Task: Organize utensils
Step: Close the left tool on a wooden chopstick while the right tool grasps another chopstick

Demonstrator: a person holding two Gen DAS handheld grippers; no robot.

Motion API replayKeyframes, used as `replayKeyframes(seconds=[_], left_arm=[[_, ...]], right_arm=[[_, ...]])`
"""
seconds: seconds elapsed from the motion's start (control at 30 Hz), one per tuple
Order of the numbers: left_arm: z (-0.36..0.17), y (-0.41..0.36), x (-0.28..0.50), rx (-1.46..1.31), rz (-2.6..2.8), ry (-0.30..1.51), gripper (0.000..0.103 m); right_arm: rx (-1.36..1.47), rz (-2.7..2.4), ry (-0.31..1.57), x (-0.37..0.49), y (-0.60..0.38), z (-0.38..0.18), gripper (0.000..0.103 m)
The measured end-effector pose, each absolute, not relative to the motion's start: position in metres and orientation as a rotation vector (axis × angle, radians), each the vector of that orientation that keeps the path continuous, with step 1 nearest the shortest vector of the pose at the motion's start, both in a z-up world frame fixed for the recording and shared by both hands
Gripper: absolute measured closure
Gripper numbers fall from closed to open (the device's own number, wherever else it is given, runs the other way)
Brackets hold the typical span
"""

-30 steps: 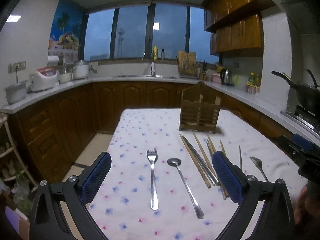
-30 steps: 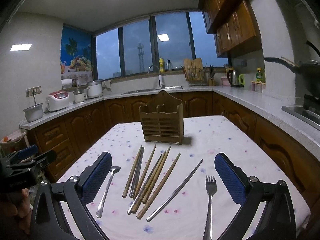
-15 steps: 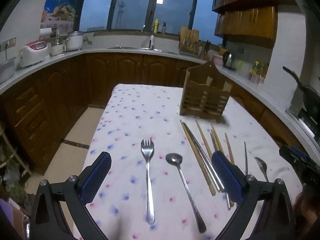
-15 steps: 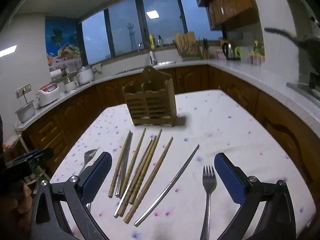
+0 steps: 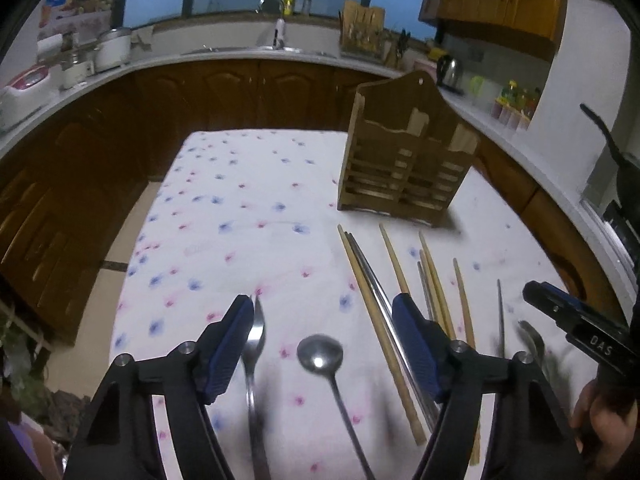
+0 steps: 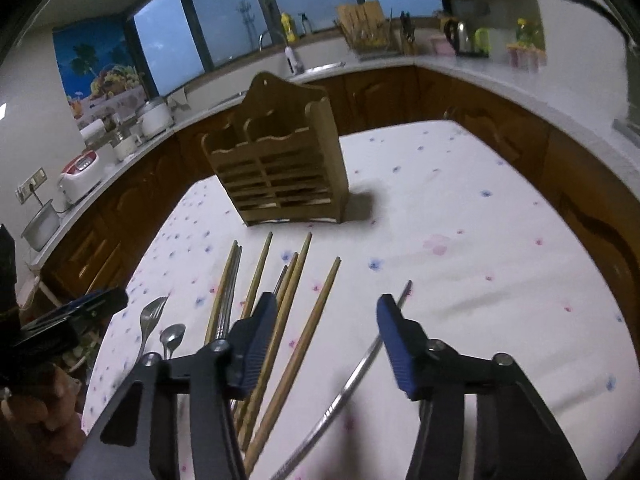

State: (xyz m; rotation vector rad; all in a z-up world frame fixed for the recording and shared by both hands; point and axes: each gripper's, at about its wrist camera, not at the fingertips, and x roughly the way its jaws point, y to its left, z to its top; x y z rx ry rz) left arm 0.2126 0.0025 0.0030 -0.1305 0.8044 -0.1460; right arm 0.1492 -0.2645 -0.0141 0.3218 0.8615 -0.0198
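Left gripper [image 5: 323, 344]: hovering low, jaws apart, straddling a silver metal fork [image 5: 253, 344] and silver metal spoon [image 5: 320, 354].
Right gripper [image 6: 326, 338]: jaws apart, straddling a brown wooden chopstick [image 6: 308, 336].
Desk [image 6: 460, 248]: floral cloth, slatted wooden utensil holder [image 6: 280, 172] standing beyond the chopsticks.

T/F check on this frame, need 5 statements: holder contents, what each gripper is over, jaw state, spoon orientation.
1. The wooden holder stands upright on the tablecloth. True.
2. Chopsticks are already standing in the holder. False: no utensil shows above its compartments; the wooden chopsticks lie flat on the cloth.
3. The left gripper is open, with the spoon bowl between its fingers. True.
4. The right gripper is shut on a metal chopstick. False: it is open, and the metal chopstick lies loose on the cloth.
5. The spoon's bowl points toward the holder. True.
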Motion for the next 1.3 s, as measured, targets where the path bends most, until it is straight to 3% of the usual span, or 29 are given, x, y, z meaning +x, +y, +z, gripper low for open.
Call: replayKeyframes(seconds=[0.7, 1.3], left_arm=[[-0.054, -0.053, 0.329, 0.064, -0.16, 1.007, 0.055], [-0.062, -0.043, 0.363, 0.081, -0.177, 1.032, 0.056]], right_arm=[[0.332, -0.011, 1.051, 0.212, -0.272, -0.069, 0.083], [0.294, 0.034, 1.084, 0.233, -0.259, -0.076, 0.085]])
